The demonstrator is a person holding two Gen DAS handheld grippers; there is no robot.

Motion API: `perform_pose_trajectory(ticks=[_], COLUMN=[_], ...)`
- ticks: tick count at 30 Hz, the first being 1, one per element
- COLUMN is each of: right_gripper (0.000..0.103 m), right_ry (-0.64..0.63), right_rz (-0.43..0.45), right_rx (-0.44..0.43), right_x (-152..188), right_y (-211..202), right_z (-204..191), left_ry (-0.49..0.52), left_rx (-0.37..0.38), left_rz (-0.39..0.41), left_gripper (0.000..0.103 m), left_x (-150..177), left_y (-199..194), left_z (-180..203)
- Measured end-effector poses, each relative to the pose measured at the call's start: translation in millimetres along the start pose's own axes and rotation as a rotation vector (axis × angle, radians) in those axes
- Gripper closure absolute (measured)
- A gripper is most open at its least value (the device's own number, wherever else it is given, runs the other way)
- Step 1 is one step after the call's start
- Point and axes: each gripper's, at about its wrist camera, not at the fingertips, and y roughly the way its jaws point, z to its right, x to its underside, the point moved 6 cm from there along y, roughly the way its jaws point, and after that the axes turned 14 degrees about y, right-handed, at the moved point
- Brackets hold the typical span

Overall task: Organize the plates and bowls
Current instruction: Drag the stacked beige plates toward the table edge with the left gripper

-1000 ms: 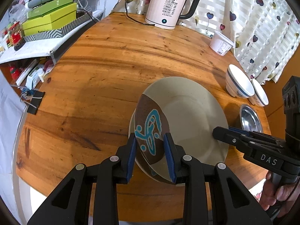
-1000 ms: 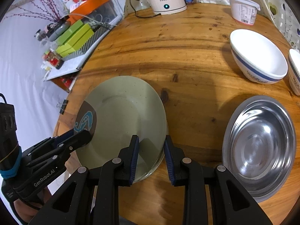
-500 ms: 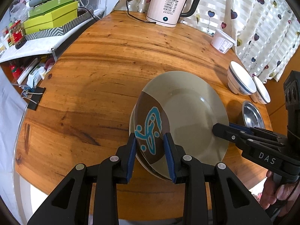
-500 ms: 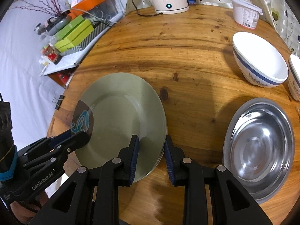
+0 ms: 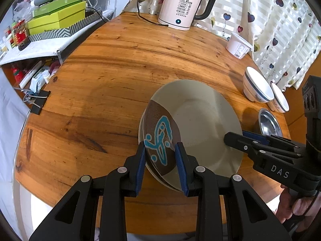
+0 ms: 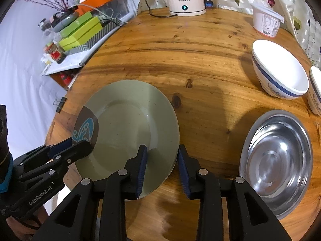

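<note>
Plates are stacked on the wooden table [image 5: 124, 64]: a grey-green plate [image 5: 202, 120] with a brown patch and blue motif sits on at least one other, whose rim shows under its near-left edge. The left gripper [image 5: 160, 154] has that patterned rim between its blue pads, jaws part-open; from its own camera I cannot tell whether the pads press the rim or merely straddle it. The right gripper [image 6: 161, 156] stands at the opposite rim with its jaws opening. The plate edge lies between its fingers, the left pad over the plate surface and the right pad outside the rim, showing a gap.

The step in hand looks like settling the top plate onto the stack and letting go. To do it well, the right fingers should open fully before that hand draws back, so that no pad drags the rim sideways. The left should stay steady until the plate lies flat and centred, then release the same way. Withdrawal is best along the fingers' own line, away from the plate. To the right of the right fingers, the steel bowl [image 6: 278, 162] and two white bowls [image 6: 280, 70] remain to be sorted.
</note>
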Motion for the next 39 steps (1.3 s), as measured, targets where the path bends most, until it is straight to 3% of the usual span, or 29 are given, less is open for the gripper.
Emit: perform_pose_trajectory(ticks=[39], right_gripper=[0.071], right_ry=[-0.039], right_rz=[0.054], right_rx=[-0.014], right_x=[0], right_y=[-12], right_z=[3], left_ry=[0.008], left_rx=[-0.043], left_rz=[0.03], left_gripper=[0.069], left_x=[-3], left_y=[-3], left_z=[-2])
